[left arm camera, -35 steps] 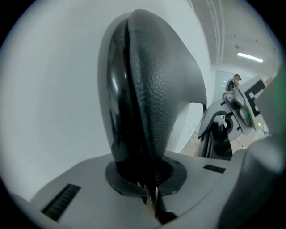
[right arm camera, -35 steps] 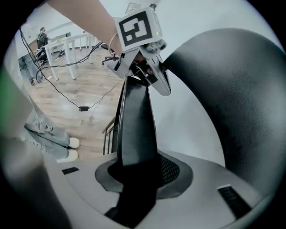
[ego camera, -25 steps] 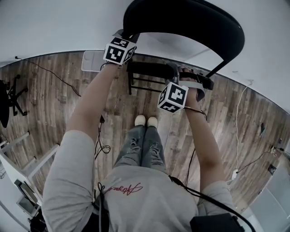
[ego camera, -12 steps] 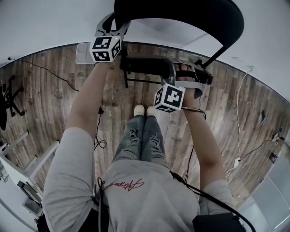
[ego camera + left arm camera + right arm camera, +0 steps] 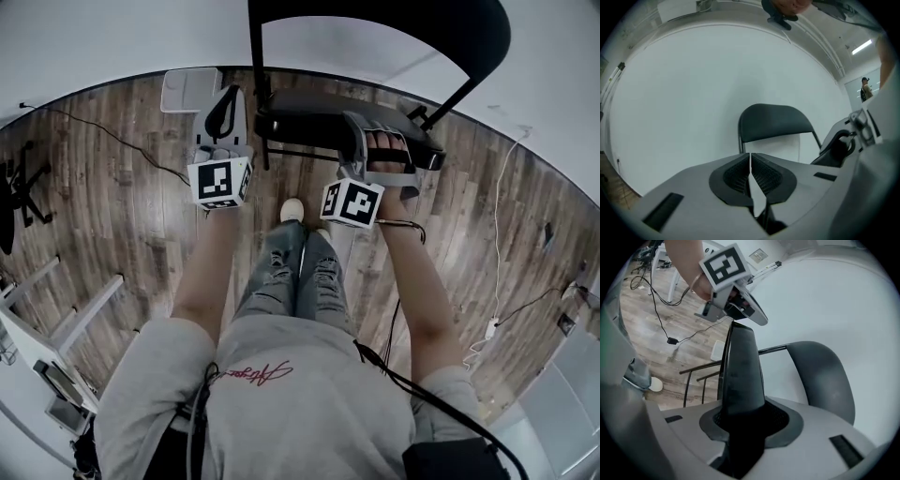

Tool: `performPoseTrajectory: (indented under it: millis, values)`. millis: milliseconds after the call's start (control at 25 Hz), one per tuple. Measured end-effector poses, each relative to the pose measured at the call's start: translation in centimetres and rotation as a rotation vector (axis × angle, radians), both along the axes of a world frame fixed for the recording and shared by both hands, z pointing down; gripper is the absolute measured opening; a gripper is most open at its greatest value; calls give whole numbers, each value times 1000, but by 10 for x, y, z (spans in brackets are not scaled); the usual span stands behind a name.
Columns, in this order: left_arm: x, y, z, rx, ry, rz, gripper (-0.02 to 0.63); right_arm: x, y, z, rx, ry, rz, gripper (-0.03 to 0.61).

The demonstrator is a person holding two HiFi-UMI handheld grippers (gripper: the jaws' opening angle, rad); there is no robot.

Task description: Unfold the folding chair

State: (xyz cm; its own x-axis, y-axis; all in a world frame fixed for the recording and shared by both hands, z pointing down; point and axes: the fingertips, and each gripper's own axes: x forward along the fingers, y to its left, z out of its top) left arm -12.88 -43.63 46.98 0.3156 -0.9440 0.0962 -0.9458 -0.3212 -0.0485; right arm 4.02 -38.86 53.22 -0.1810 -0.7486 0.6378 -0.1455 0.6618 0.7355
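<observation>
folding chair [image 5: 394,28]: stood on wood floor [image 5: 122,197] against wall [image 5: 94,37], backrest up, seat [image 5: 309,111] lying crosswise, front toward person | right gripper [image 5: 380,148]: clamped on seat's front edge | left gripper [image 5: 225,101]: beside chair, jaws closing on nothing

Wood plank floor [image 5: 122,234]: folding chair [image 5: 319,117] standing, white flat pad [image 5: 187,91], black cable [image 5: 105,133], person's white shoes [image 5: 292,210].

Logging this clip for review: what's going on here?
A person is opening a black folding chair with two handheld grippers. The right gripper is clamped on the edge of the seat, which looks roughly level. The left gripper is off the chair, to one side, its jaws closing on nothing.
</observation>
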Motion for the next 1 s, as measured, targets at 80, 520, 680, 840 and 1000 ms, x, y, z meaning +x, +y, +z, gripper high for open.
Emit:
performPoseTrajectory:
  millis: [80,520,680,840,1000]
  values:
    - [24,33,-8,11,29,49,26,-2,15,2,35,1,2,144]
    - [87,151,37,-39,-34,65,26,-6,95,33,260,0,-9,153]
    - [92,199,58,6,-40,81,25,-10,127,50,340,9,-11,161]
    - [92,232,77,56,-123,125,20,-14,156,68,382,20,-15,173]
    - [89,260,97,84,-179,156,20,-15,182,86,441,31,-10,178]
